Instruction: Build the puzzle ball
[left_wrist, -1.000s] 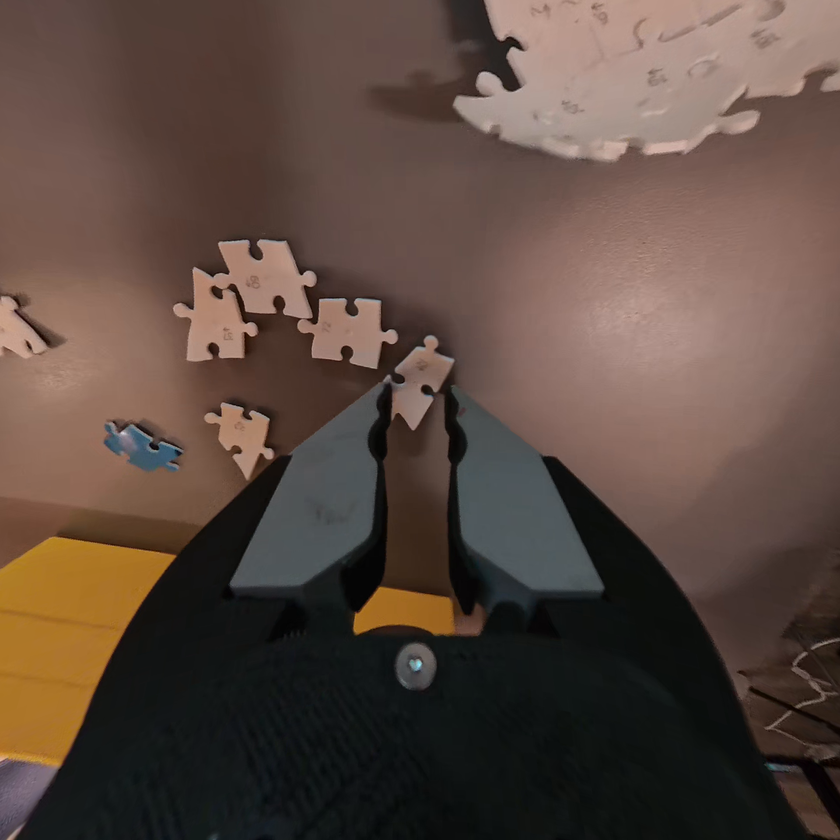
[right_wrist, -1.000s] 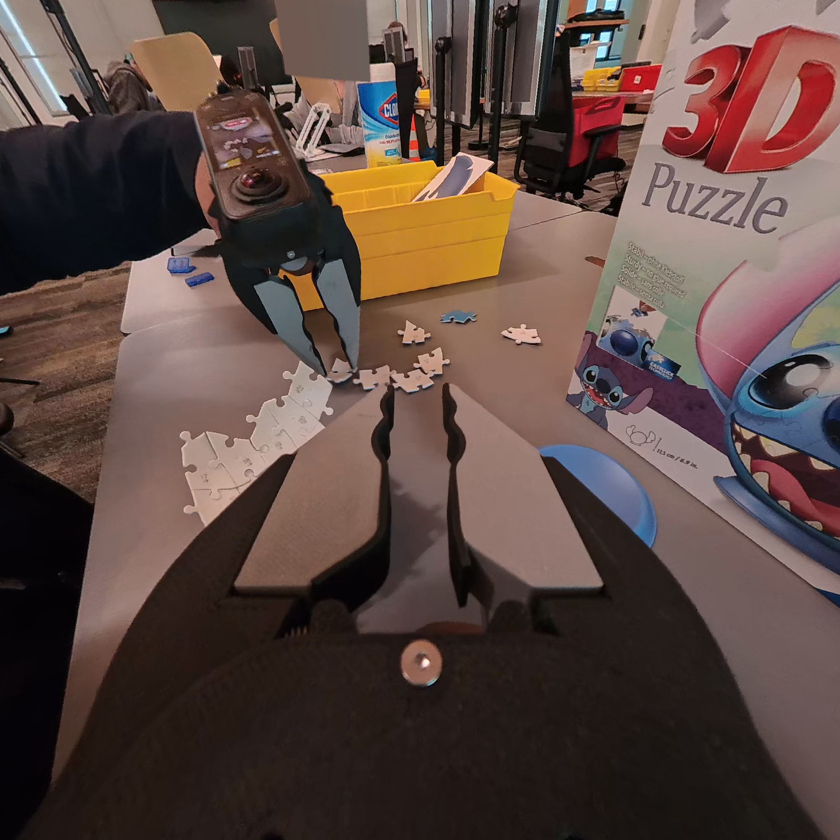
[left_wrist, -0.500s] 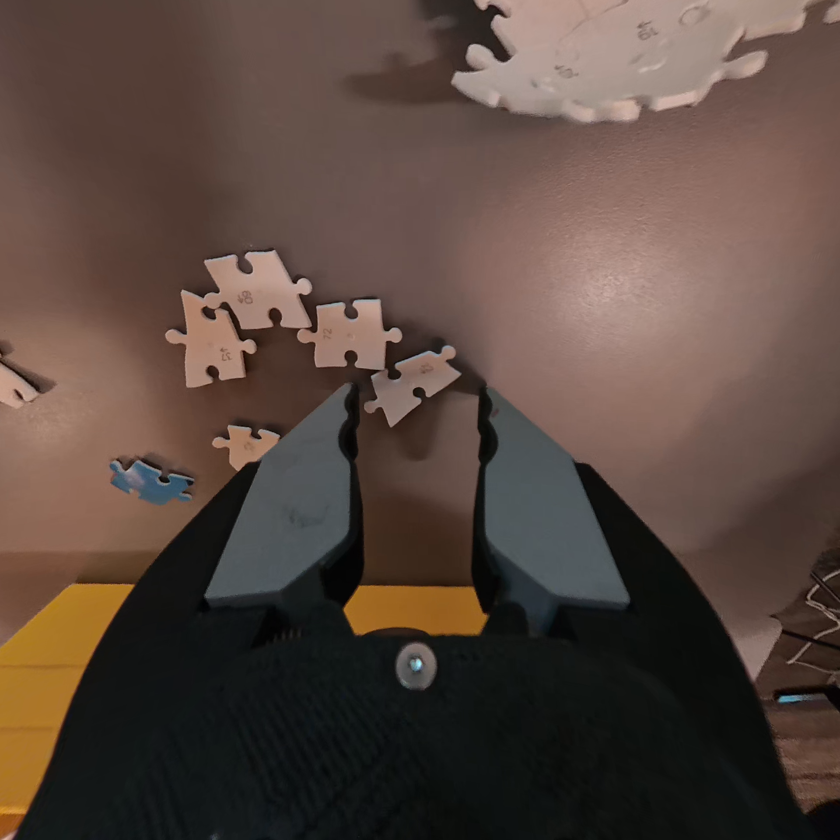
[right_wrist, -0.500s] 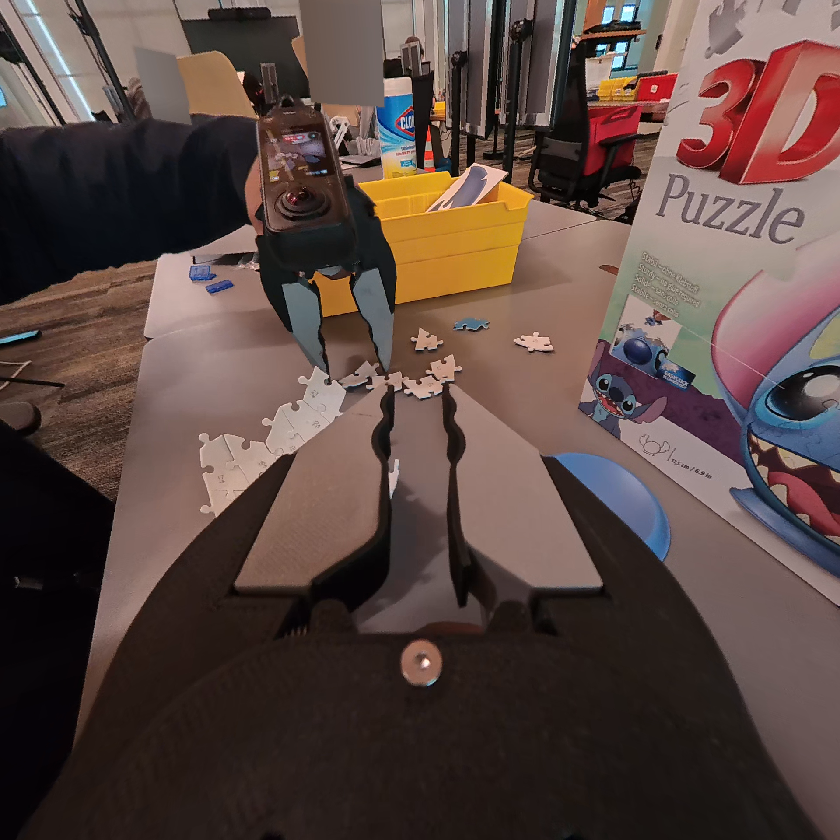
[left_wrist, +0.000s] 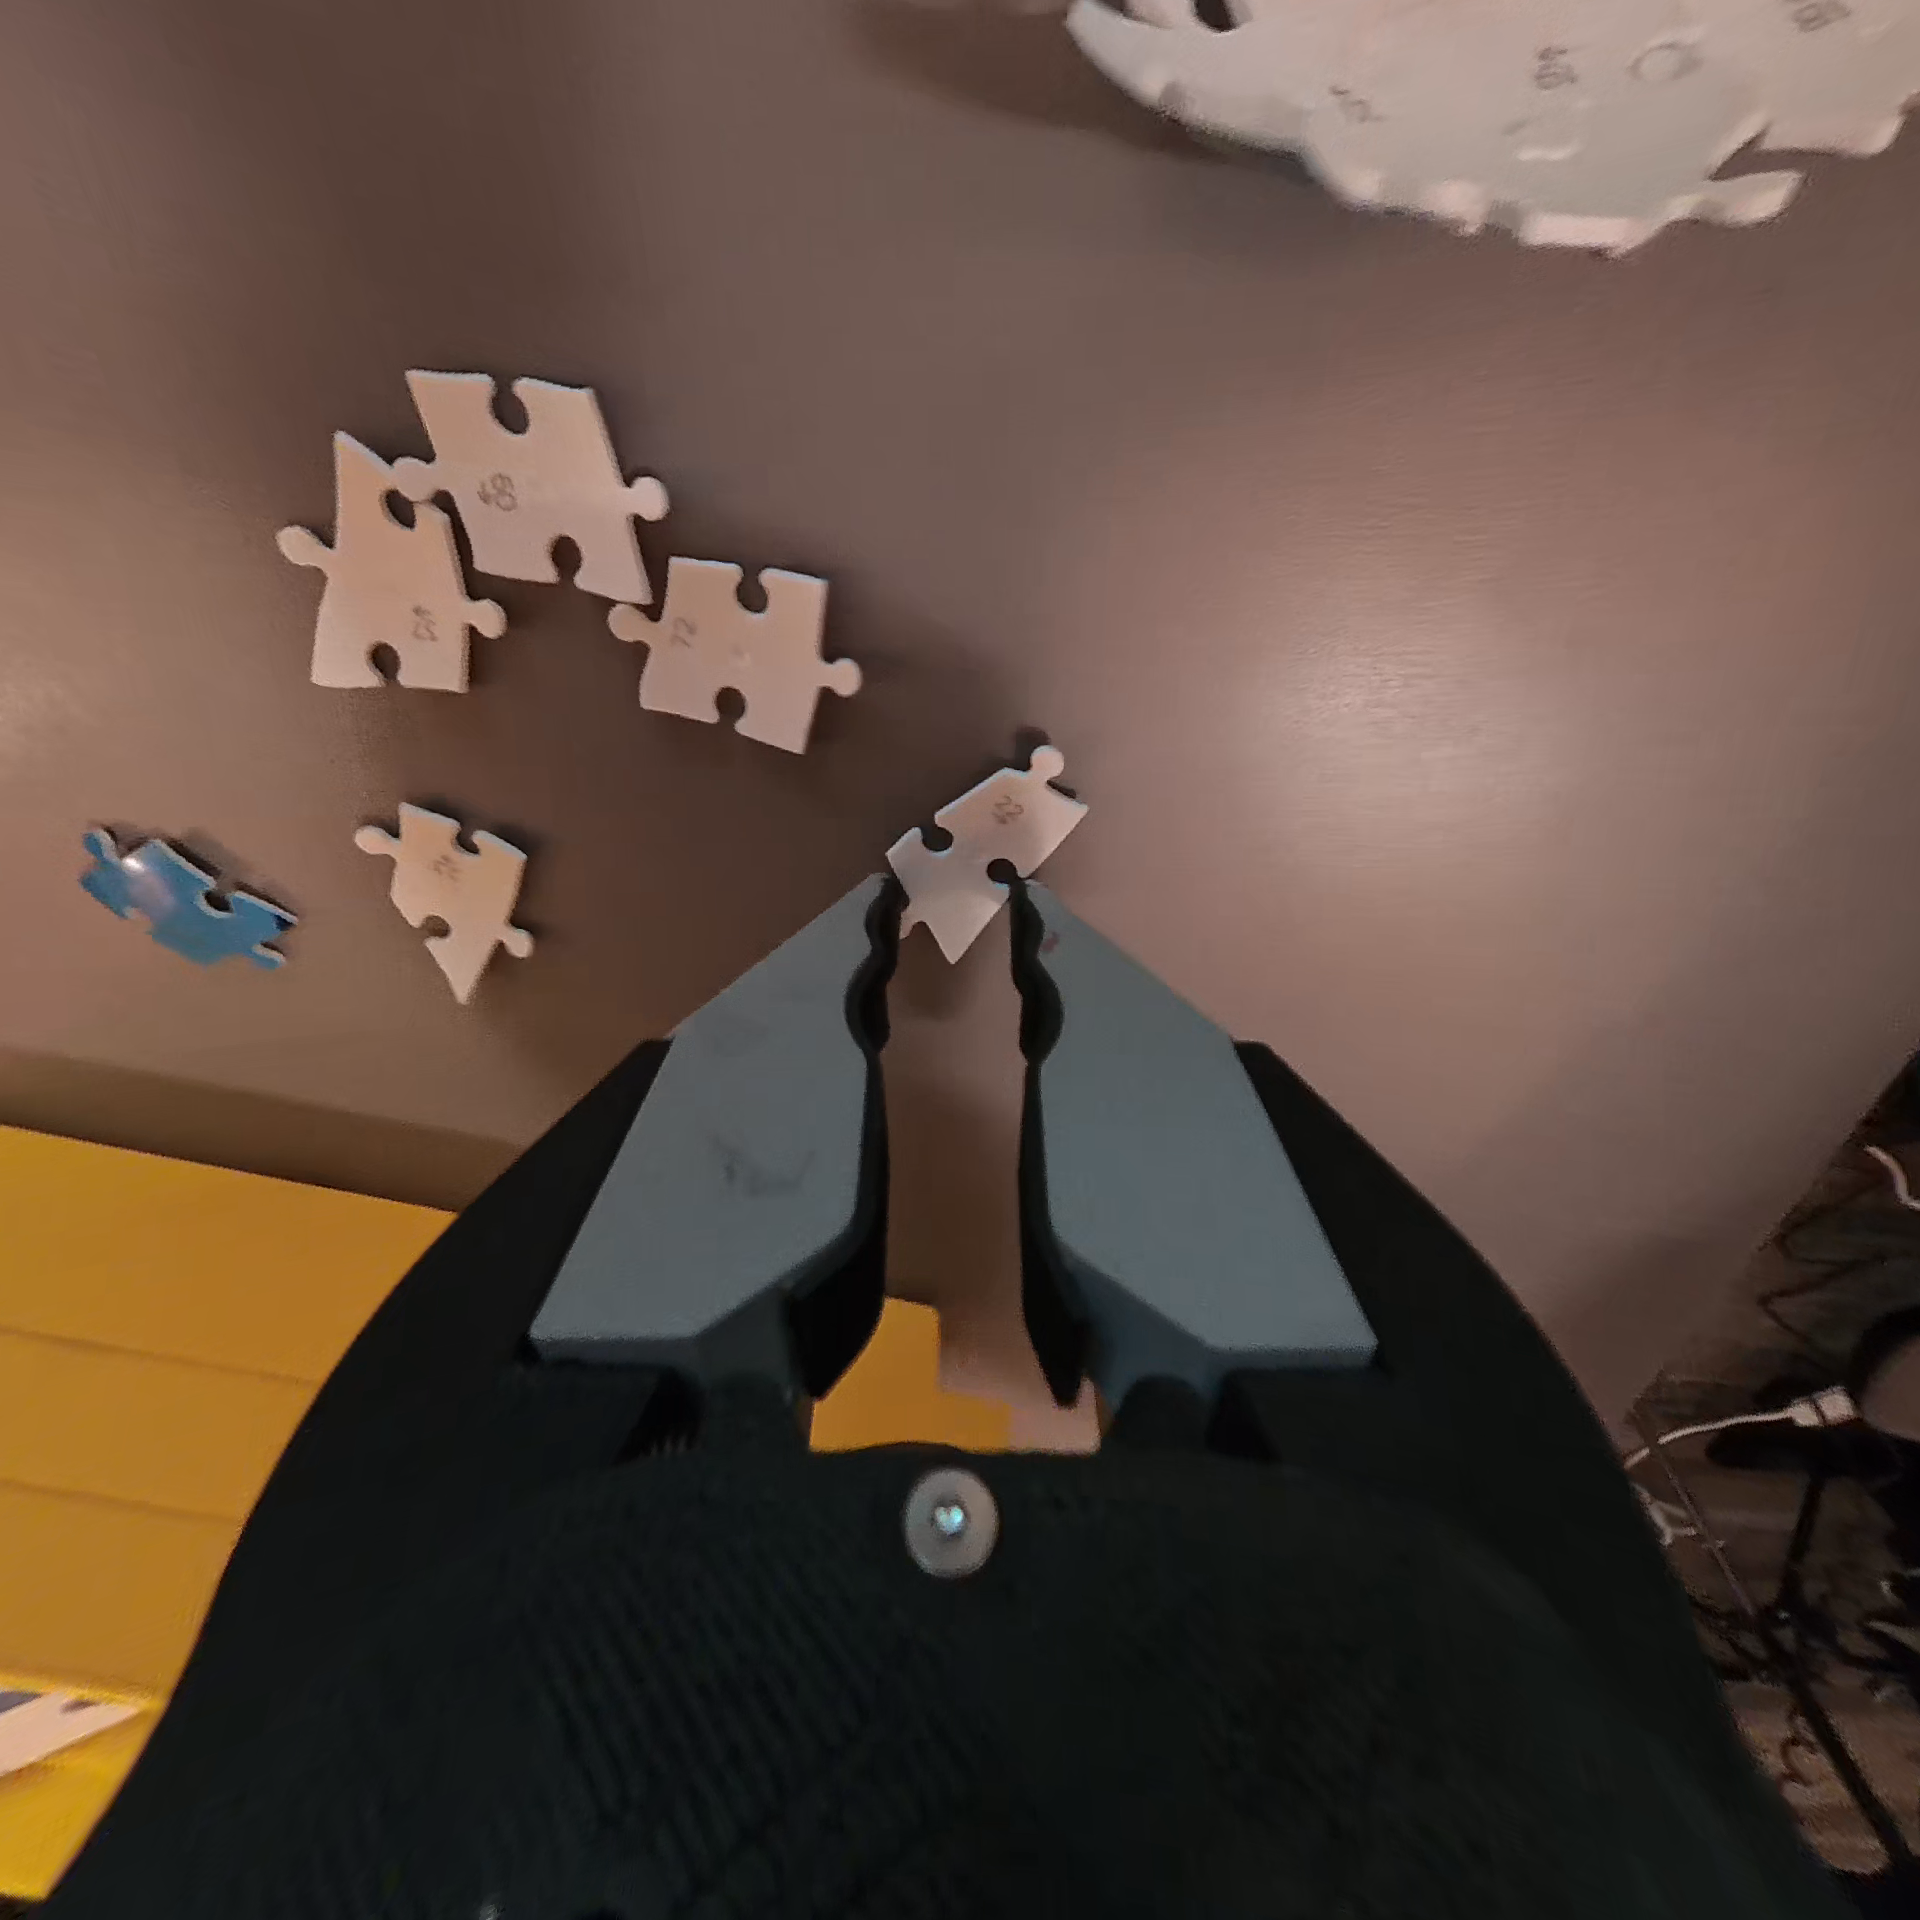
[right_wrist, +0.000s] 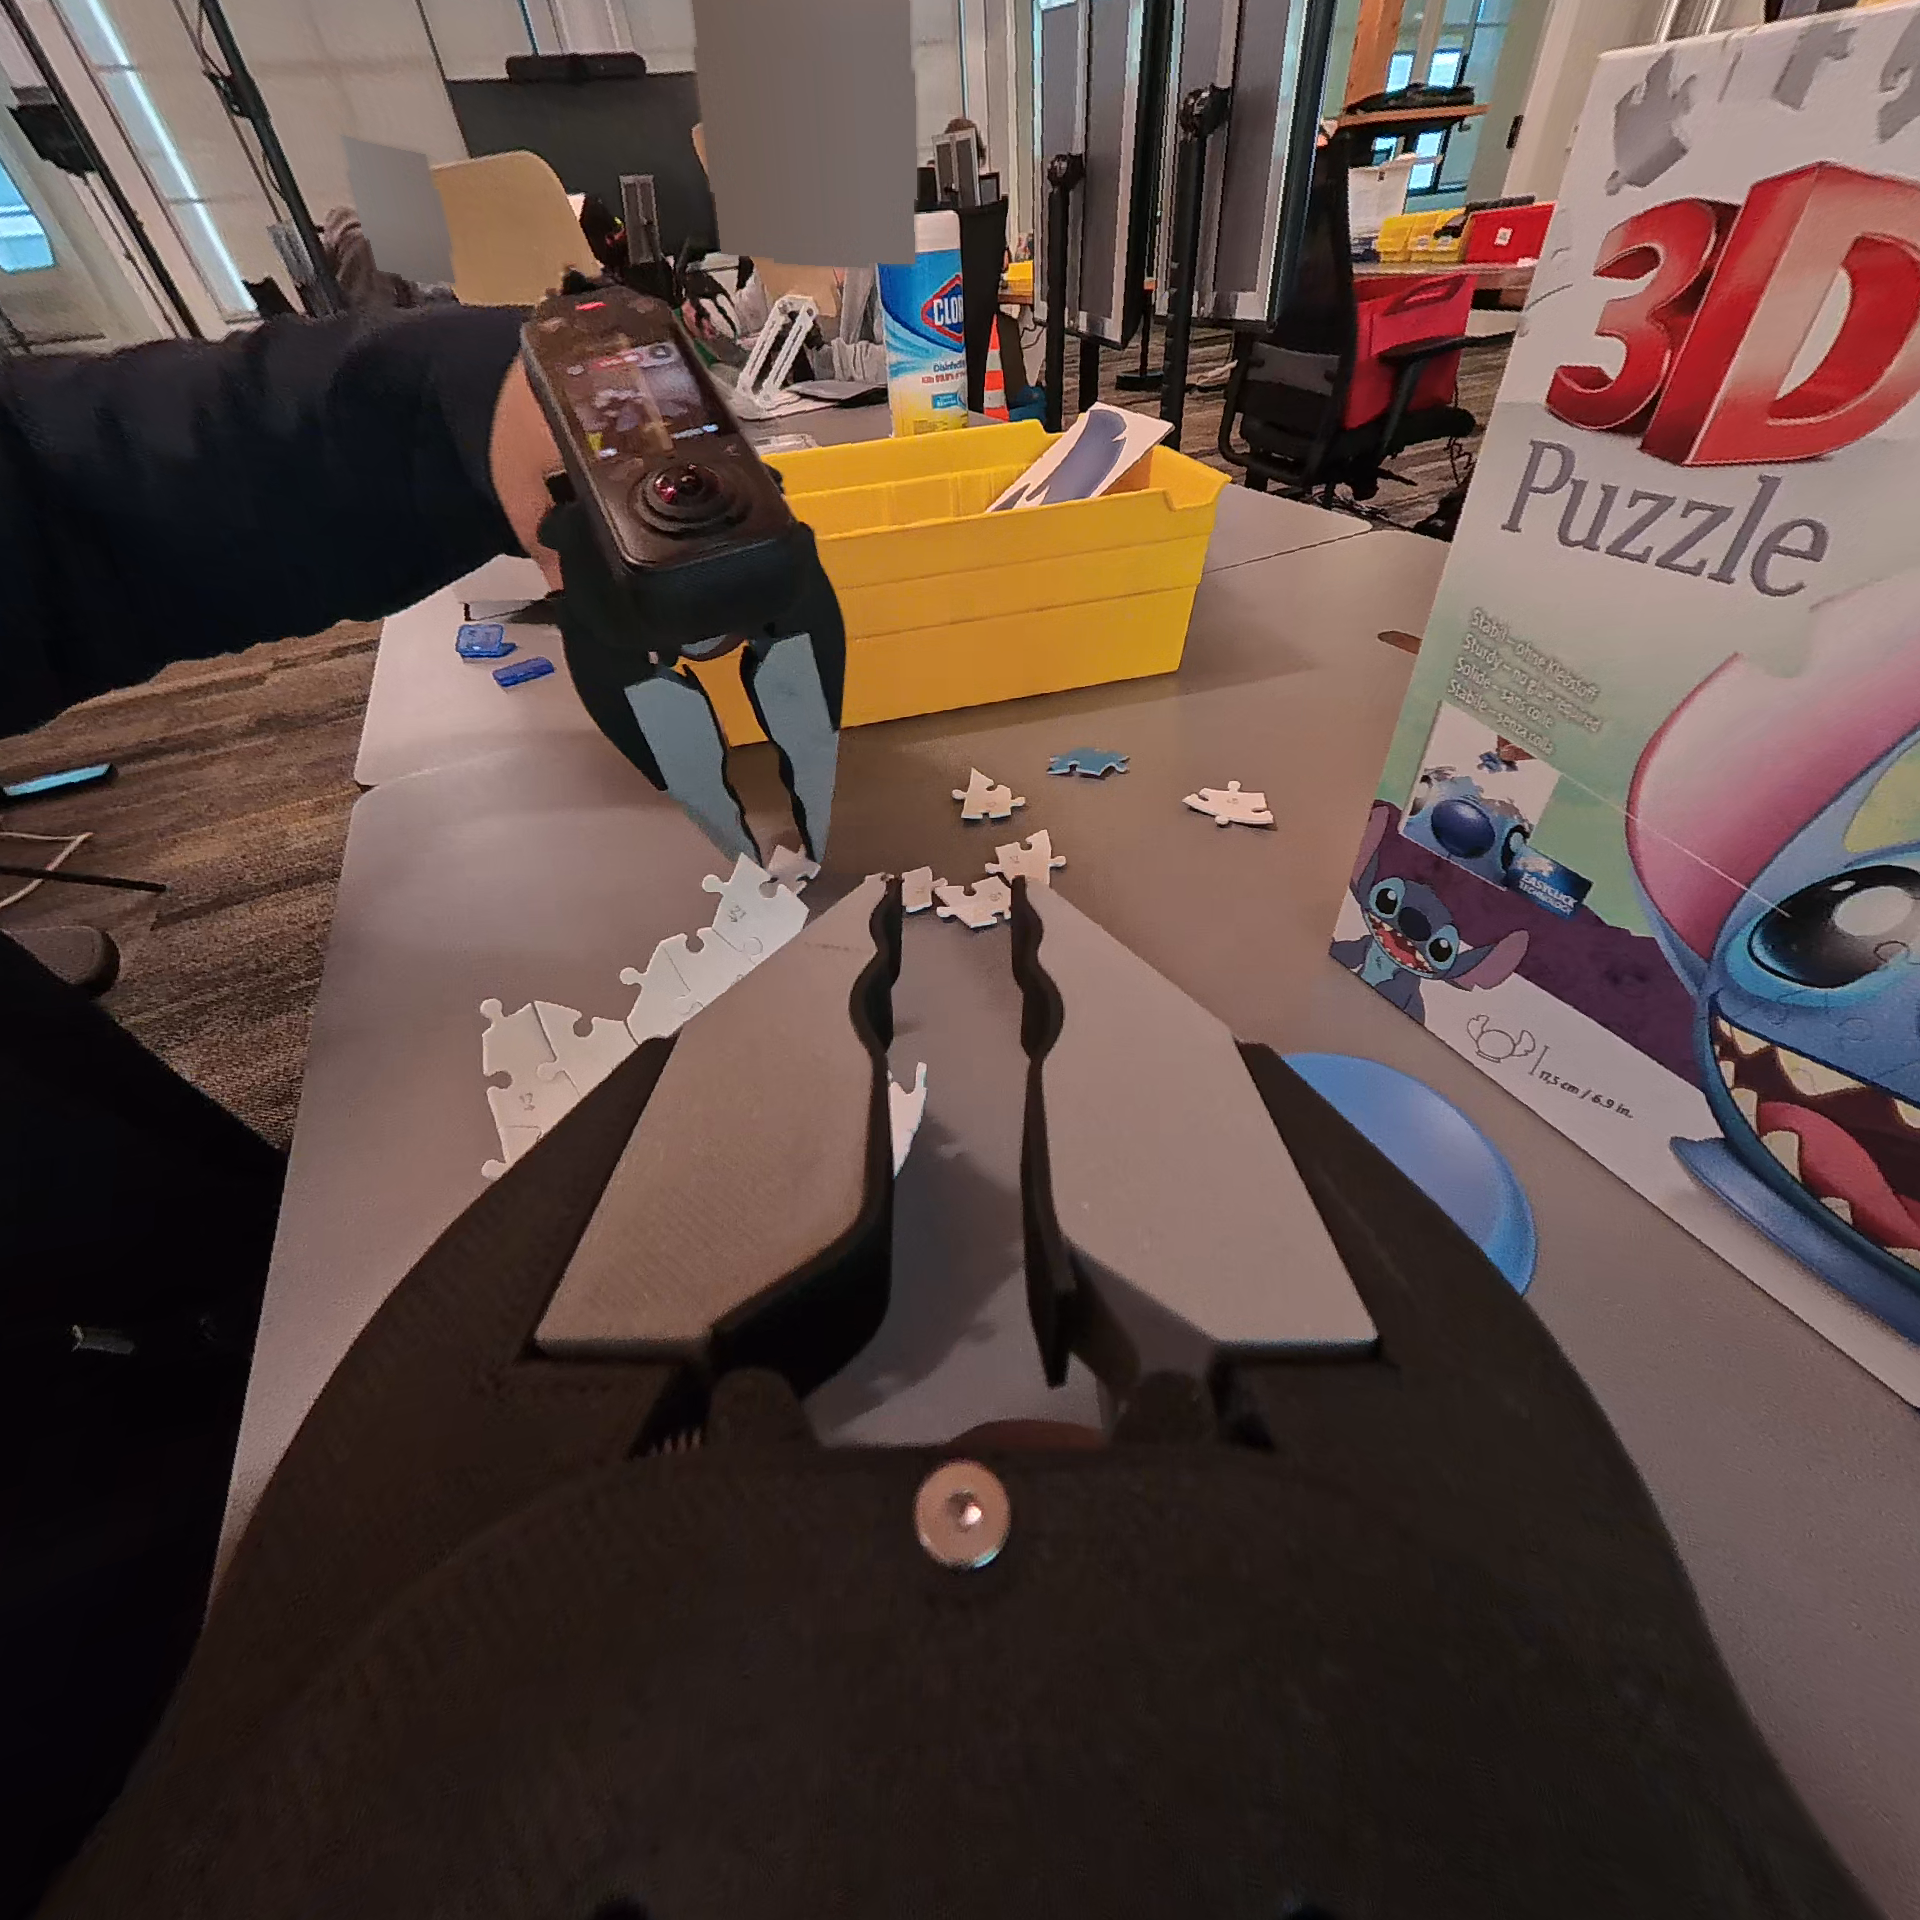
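My left gripper (left_wrist: 951, 894) is shut on a small white puzzle piece (left_wrist: 982, 852), held at its tips close to the grey table. In the right wrist view this gripper (right_wrist: 784, 842) points down with the piece (right_wrist: 792, 862) right beside the far end of the joined white puzzle section (right_wrist: 727, 935). That section also shows at the top right of the left wrist view (left_wrist: 1507, 104). My right gripper (right_wrist: 954, 894) hovers over the section's near part. Its jaws are narrowly apart with nothing between them.
Loose white pieces (left_wrist: 738, 655) and a blue piece (left_wrist: 182, 909) lie left of my left gripper. More pieces (right_wrist: 977, 899) lie ahead of the right one. A yellow bin (right_wrist: 1018, 582) stands behind, the puzzle box (right_wrist: 1662, 675) at right, and a blue dome (right_wrist: 1423, 1153) beside it. Spacing between my two grippers at the tips: around 20 cm. Between my left fingertips and the joined white puzzle section (right_wrist: 727, 935) there is roughly 11 cm.
My left gripper held the piece, opened and let it lie flat on the table, then shut on it again. My right gripper drifted left, closer to the joined section, with its jaws unchanged.
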